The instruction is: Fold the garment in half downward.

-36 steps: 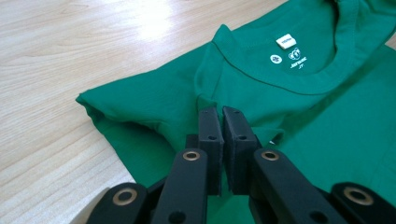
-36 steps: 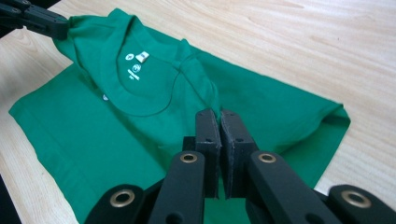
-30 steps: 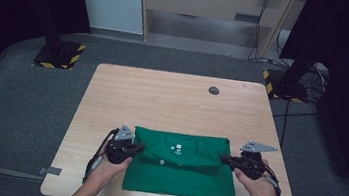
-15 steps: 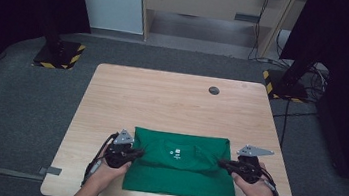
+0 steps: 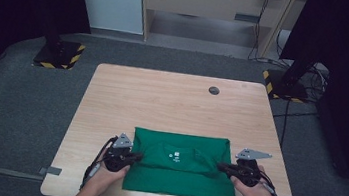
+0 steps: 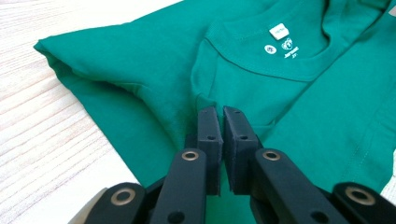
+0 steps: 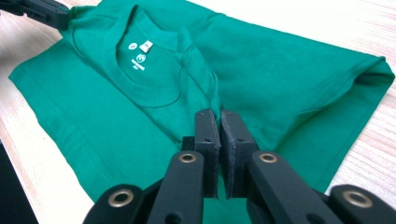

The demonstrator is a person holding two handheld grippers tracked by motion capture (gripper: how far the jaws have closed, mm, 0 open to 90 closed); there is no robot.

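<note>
A green T-shirt (image 5: pixel 178 179) lies folded into a rectangle near the table's front edge, neck label up. My left gripper (image 5: pixel 138 157) comes in at its left edge and my right gripper (image 5: pixel 220 167) at its right edge, both pointing inward. In the left gripper view the jaws (image 6: pixel 220 112) are shut, and a small pucker of the shirt (image 6: pixel 261 65) runs into their tips. The right gripper view shows the same: shut jaws (image 7: pixel 219 114) pinch a ridge of the shirt's (image 7: pixel 280 65) fabric below the collar. The left gripper (image 7: pixel 44 9) also appears at that view's top left.
The wooden table (image 5: pixel 172 102) has bare room behind the shirt, with a small dark round disc (image 5: pixel 213 90) near its far edge. Black stands with yellow-black bases (image 5: pixel 59 54) and cables sit on the grey floor at both far corners.
Both hands have slipped slightly toward the table's front edge. The shirt lies much as before.
</note>
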